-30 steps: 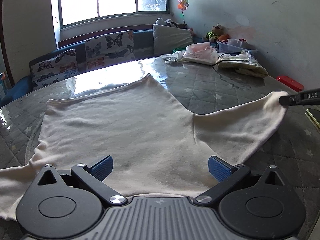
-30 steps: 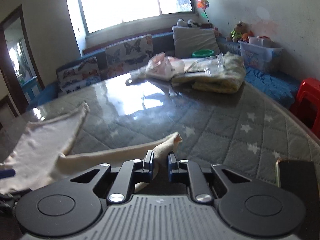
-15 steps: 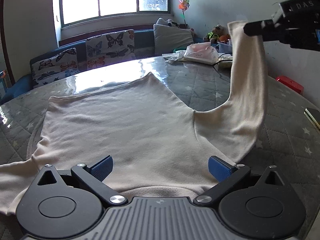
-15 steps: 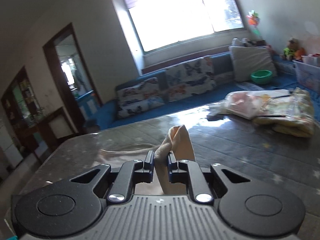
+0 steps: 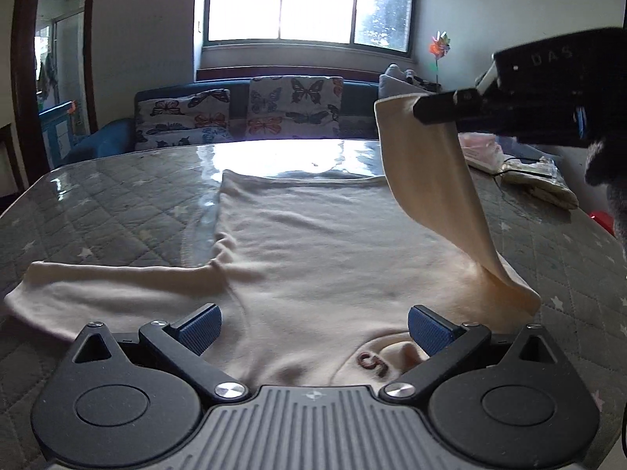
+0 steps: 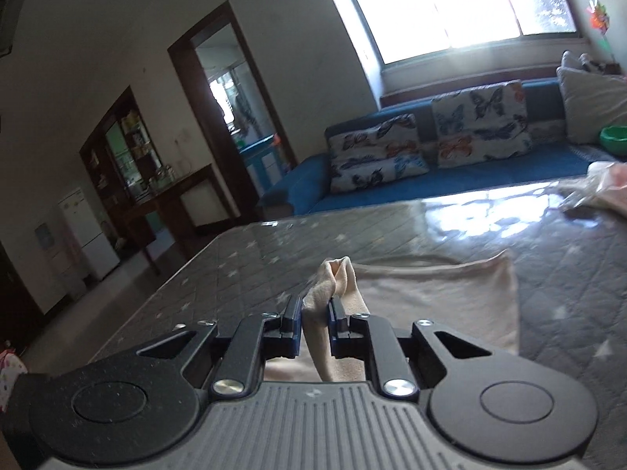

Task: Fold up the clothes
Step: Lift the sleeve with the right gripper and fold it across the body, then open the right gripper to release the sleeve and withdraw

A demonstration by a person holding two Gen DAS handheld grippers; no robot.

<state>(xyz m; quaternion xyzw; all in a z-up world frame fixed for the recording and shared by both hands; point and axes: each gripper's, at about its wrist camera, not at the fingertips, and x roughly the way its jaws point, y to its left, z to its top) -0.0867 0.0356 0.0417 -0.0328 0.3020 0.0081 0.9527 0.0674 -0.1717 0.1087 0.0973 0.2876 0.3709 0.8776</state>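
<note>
A cream long-sleeved top (image 5: 313, 243) lies flat on the grey quilted table (image 5: 117, 211), collar nearest the left wrist camera, left sleeve (image 5: 109, 290) spread out flat. My left gripper (image 5: 313, 323) is open and empty just above the collar. My right gripper (image 6: 316, 315) is shut on the cuff of the right sleeve (image 6: 333, 286) and also shows in the left wrist view (image 5: 421, 111), holding the sleeve (image 5: 435, 180) lifted above the top's body, slanting up from the shoulder.
A pile of bagged clothes (image 5: 525, 172) lies on the table's far right; it also shows in the right wrist view (image 6: 599, 192). A blue sofa with butterfly cushions (image 5: 243, 113) stands behind the table. A red stool (image 5: 603, 219) is at the right.
My right gripper has carried the sleeve cuff up off the table and leftward over the top's body. The left wrist view has shifted, and the collar now lies between its open fingers.
</note>
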